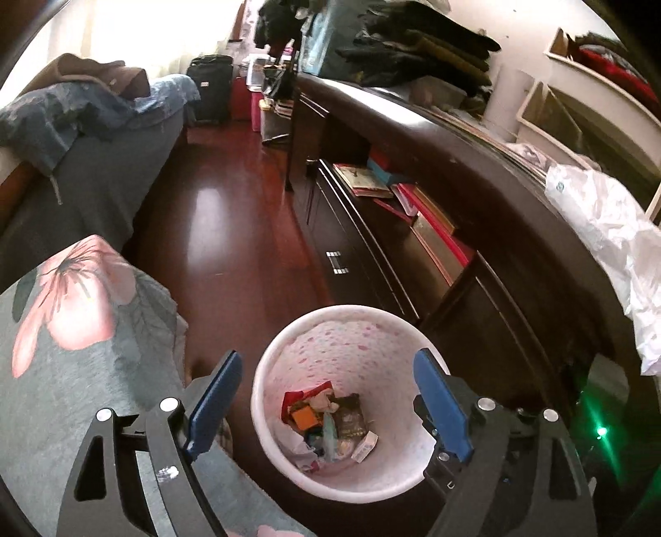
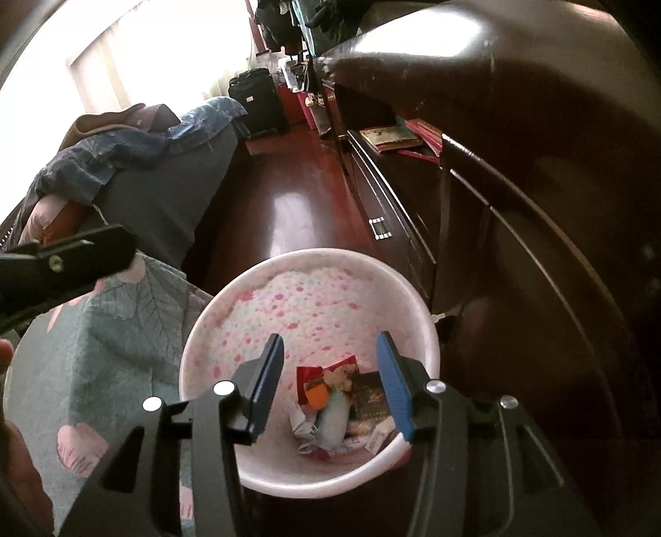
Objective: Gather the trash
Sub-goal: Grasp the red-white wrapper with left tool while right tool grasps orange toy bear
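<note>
Both tongs, left (image 1: 328, 402) and right (image 2: 330, 382), released above the bin (image 1: 264, 371); its trash (image 1: 330, 429) jumbled (items indistinct)

A glossy red-brown wooden floor (image 1: 231, 231) is running up the middle of the frame, reflecting the daylight that is pouring through a curtained window (image 1: 136, 29) at the upper left. A bed (image 1: 95, 173) is lying along the left, and a long dark cabinet (image 1: 413, 136) is curving down the right.

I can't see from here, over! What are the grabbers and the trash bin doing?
Left hand-held gripper open, empty. Right hand-held gripper open, empty. Both above trash bin; wrappers at its bottom. Nothing in the way.
</note>
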{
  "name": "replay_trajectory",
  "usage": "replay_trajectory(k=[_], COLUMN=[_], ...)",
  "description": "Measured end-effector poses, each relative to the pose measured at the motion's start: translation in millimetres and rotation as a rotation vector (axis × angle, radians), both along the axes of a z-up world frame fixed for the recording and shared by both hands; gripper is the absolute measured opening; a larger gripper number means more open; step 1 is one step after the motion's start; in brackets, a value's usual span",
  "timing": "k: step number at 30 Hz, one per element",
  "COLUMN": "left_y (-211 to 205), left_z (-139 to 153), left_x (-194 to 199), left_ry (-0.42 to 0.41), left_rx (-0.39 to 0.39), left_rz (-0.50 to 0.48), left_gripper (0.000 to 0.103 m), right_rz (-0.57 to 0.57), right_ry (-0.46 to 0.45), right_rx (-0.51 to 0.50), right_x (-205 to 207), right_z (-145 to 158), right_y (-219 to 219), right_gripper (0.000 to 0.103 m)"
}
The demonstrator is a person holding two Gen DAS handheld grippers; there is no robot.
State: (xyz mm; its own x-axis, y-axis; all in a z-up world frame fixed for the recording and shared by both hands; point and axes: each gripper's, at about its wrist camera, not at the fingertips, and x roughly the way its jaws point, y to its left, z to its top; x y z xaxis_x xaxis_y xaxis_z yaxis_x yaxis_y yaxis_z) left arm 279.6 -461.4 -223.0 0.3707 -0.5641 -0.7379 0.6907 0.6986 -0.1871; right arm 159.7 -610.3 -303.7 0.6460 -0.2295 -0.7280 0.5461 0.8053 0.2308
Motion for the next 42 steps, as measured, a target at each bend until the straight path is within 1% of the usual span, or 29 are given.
replay_trajectory(k=[2,5,9,11,13,16,19,23,25,27,31,32,36,37,38,39,40,41,42], left_y=[8.3,24.4,51.8,73.6,95.7,131.7,168.2,211.4,228.9,243.1,249.5,249.5,255.8,260.0,263.5,266.0,268.8,272.7,276.5], left_z=[5.1,13.6,26.2,33.3,38.0,40.9,37.5,25.4,15.5,3.8,-15.9,-20.6,-29.6,-28.7,-28.4,-27.3,-26.1,-25.7,-25.2], left_x=[-1.5,-7.6,-19.0,-27.5,-34.1,-42.8,-49.1,-46.8,-41.5,-37.4,-34.2,-33.7,-31.4,-32.3,-32.2,-32.5,-32.3,-31.0,-29.9], left_ry=[-0.002,-0.02,-0.057,-0.08,-0.101,-0.114,-0.111,-0.084,-0.04,0.022,0.091,0.1,0.121,0.112,0.11,0.101,0.094,0.097,0.104], left_rx=[-0.008,-0.007,0.008,0.012,0.028,0.047,0.074,0.112,0.124,0.108,0.113,0.12,0.093,0.067,0.058,0.06,0.059,0.051,0.038], left_rz=[0.015,0.036,0.071,0.089,0.122,0.165,0.21,0.295,0.345,0.37,0.382,0.39,0.419,0.427,0.438,0.449,0.457,0.461,0.462], left_gripper=[0.089,0.091,0.094,0.096,0.099,0.099,0.099,0.099,0.099,0.099,0.099,0.099,0.099,0.098,0.089,0.082,0.069,0.066,0.066], right_rz=[0.006,0.027,0.064,0.091,0.135,0.196,0.252,0.312,0.331,0.344,0.352,0.352,0.357,0.358,0.361,0.364,0.368,0.374,0.384], right_ry=[0.001,-0.001,-0.024,-0.042,-0.058,-0.07,-0.073,-0.075,-0.074,-0.072,-0.064,-0.062,-0.054,-0.053,-0.051,-0.05,-0.048,-0.047,-0.045], right_rx=[-0.001,-0.011,-0.037,-0.045,-0.055,-0.076,-0.093,-0.096,-0.099,-0.099,-0.1,-0.101,-0.116,-0.119,-0.121,-0.123,-0.125,-0.127,-0.128], right_x=[-0.4,-3.1,-11.0,-16.4,-20.3,-24.6,-27.0,-30.0,-31.4,-32.8,-35.5,-36.1,-41.0,-42.1,-42.8,-43.0,-43.3,-42.5,-41.1], right_z=[2.9,12.6,34.6,45.2,56.2,68.8,77.2,84.5,87.3,89.6,91.7,92.5,95.5,96.3,97.1,97.3,97.6,98.0,97.7], right_y=[5.0,19.8,48.8,63.2,83.2,113.2,141.7,170.8,181.9,190.0,196.7,198.1,203.2,204.7,206.2,207.9,209.6,212.7,216.4], right_gripper=[0.054,0.059,0.069,0.071,0.076,0.081,0.081,0.081,0.081,0.081,0.081,0.081,0.081,0.081,0.081,0.081,0.081,0.081,0.081])
